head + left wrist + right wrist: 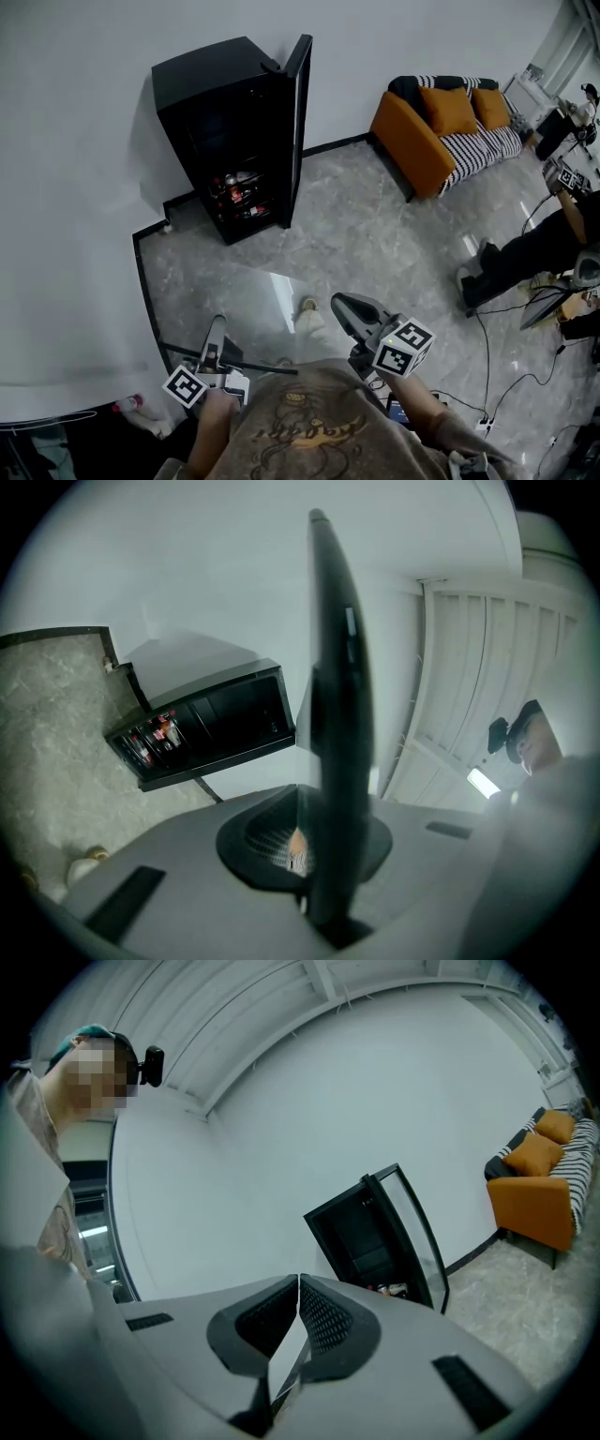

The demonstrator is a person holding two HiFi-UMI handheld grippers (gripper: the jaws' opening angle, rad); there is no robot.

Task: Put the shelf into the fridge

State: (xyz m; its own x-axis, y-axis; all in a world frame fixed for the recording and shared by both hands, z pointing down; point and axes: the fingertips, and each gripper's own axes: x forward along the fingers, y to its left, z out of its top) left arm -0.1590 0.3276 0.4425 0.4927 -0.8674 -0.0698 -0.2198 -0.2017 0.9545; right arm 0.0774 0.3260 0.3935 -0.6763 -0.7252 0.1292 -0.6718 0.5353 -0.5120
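**Shelf held between both tools, well short of the open fridge**

Glass shelf (255,309) was held above the grey stone floor (375,225), in front of the person's body, gripped from both sides. Its clear pane was seen in the head view as a faint sheen, with a dark strip along the near edge.

The left tool (216,330) was seen pressed almost together on the shelf's dark edge. In the left gripper view that edge (337,714) stood up as a black bar out of the narrow slot between the two pads (258,841), hiding much of the far pad.

The right tool (343,306) was likewise clamped on the shelf. In the right gripper view its ribbed pads (328,1321) met at the tips, and the thin clear pane (286,1363) was pinched between them lower down.

The black fridge (234,141) stood against the white wall, well apart from the shelf, with its door (298,122) swung open. Bottles (239,192) were seen on its lower levels. It was also seen in the left gripper view (206,728) and the right gripper view (366,1232).

An orange sofa (417,141) stood further right along the wall.
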